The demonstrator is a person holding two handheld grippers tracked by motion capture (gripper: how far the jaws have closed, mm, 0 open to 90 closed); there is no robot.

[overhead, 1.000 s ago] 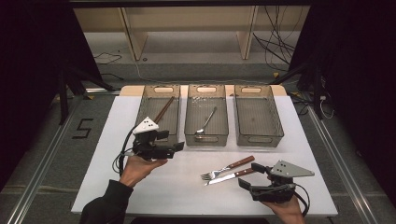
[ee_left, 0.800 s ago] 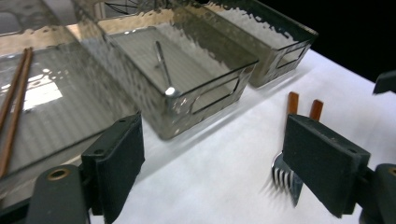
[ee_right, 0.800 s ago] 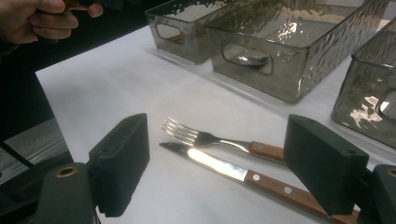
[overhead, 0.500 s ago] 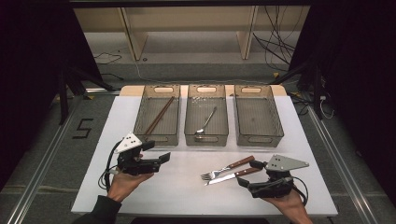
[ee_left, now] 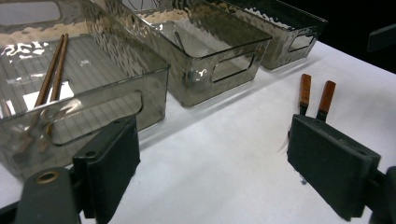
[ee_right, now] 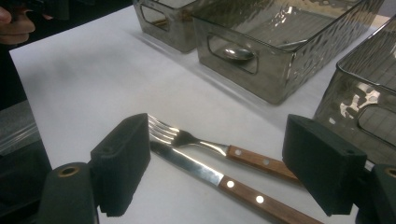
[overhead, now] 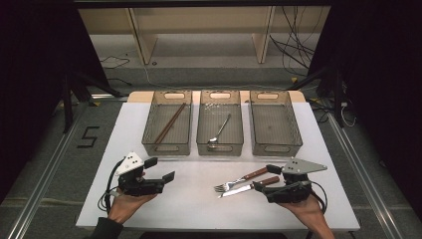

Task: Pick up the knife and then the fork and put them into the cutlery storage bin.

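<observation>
Fingers of the right gripper [ee_right: 224, 172] gape wide, empty, straddling fork [ee_right: 201, 142] and knife [ee_right: 205, 175]; the left gripper [overhead: 157, 179] is equally open at seven o'clock. Likely the pick-up step: next, close on one handle and carry it toward the empty bin [overhead: 275, 145] at one o'clock.

A lab-like recording setup: white table [overhead: 149, 124], metal floor rails [overhead: 45, 169], loose cables [overhead: 293, 50], dark curtains.

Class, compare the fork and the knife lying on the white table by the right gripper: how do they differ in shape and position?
The fork ends in separate tines, while the knife ends in one flat, solid blade. The fork lies on the side nearer the bins; the knife lies on the side nearer the person. In the high view, the fork's tip reaches a little further left than the knife's. Both have riveted brown wooden handles, lie flat side by side, and are not gripped.
</observation>
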